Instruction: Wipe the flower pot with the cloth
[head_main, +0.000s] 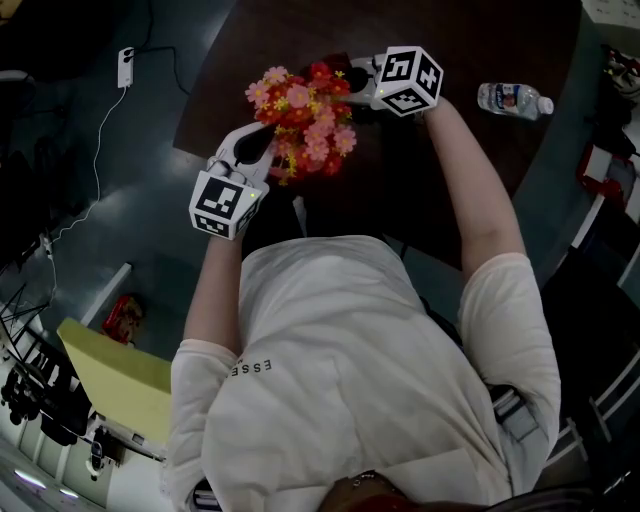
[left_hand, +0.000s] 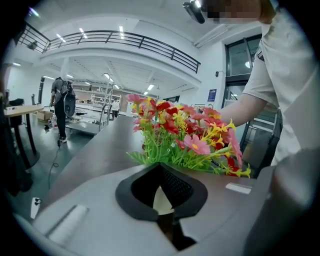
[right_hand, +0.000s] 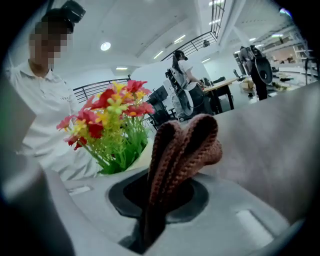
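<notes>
A bunch of red, pink and yellow artificial flowers (head_main: 305, 115) stands on the dark table (head_main: 470, 40) and hides its pot in the head view. My left gripper (head_main: 258, 152) reaches in from the near left. In the left gripper view its jaws are shut on a cream piece of the flower pot (left_hand: 162, 200), with the flowers (left_hand: 185, 135) just beyond. My right gripper (head_main: 350, 75) comes in from the far right, shut on a folded brown knitted cloth (right_hand: 182, 150) that stands up out of the jaws. The pot's cream edge (right_hand: 141, 152) shows just left of the cloth, under the flowers (right_hand: 112, 125).
A plastic water bottle (head_main: 513, 98) lies on the table at the right. On the floor to the left run a white cable and plug (head_main: 125, 65). A yellow board (head_main: 120, 380) and a red packet (head_main: 125, 315) lie lower left. A person (left_hand: 62, 105) stands far off.
</notes>
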